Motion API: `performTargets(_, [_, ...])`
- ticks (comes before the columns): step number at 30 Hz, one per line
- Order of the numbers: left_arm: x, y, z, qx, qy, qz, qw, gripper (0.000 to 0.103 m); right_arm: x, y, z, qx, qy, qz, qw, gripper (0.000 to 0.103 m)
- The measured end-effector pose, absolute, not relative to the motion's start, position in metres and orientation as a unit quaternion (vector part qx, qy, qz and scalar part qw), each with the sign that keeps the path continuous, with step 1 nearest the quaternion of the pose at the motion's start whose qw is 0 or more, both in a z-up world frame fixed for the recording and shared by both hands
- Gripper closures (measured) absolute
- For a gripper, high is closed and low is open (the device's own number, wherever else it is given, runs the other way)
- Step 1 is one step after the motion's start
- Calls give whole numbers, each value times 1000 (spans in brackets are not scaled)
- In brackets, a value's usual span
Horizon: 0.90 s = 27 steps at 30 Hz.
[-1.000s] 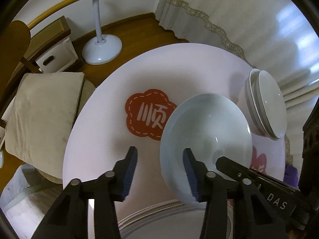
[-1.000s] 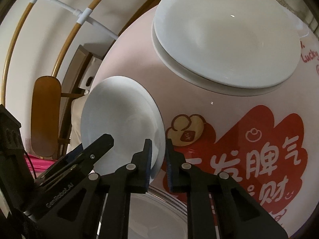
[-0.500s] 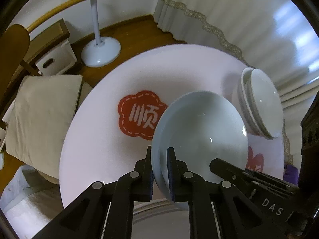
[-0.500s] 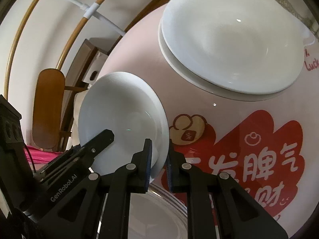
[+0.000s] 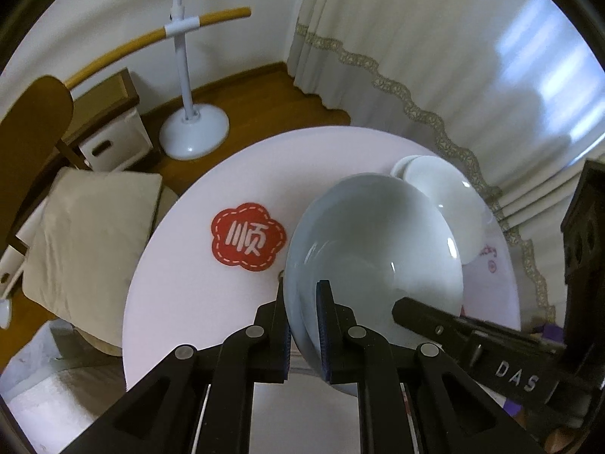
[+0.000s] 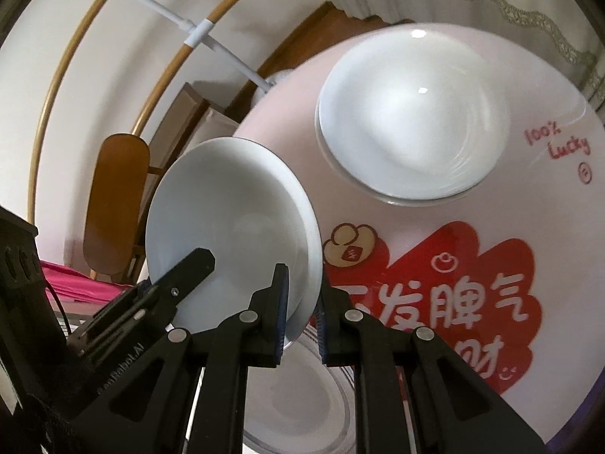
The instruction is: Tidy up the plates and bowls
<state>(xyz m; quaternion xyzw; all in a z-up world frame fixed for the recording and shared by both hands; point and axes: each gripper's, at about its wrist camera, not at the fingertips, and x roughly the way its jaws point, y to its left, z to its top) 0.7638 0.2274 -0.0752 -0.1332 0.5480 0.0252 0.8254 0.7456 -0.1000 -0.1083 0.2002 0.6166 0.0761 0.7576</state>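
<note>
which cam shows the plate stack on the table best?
Right wrist: the plate stack sits in full view on the pink table, rims visible. In the left wrist view the held plate covers part of the stack.

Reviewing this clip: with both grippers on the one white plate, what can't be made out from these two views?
- Left wrist: the stacked plates are partly hidden by the held white plate; their count is unclear.
- Right wrist: the dish below the right gripper is blurred and covered by the fingers.
- Either view: the plate's underside, and the left gripper contact beneath.
</note>
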Motion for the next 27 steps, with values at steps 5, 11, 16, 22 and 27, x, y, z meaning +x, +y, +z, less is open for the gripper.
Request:
performTargets(5, [758, 209, -58, -141, 532, 17, 835, 95, 742, -120, -83, 197, 599, 83, 771, 90])
performTargets(11, [773, 178, -49, -139, 519, 1, 844, 95, 746, -152, -63, 195, 582, 70, 787, 90])
performTargets(16, [795, 158, -51, -133, 513, -9, 848, 95, 754, -177, -58, 198, 574, 59, 793, 90])
performTargets(22, [824, 139, -65, -118, 519, -14, 846, 94, 771, -200, -61, 197, 571, 42, 796, 90])
performTargets(27, [844, 131, -80, -120, 528, -16, 841, 93, 784, -206, -66, 192, 572, 31, 797, 90])
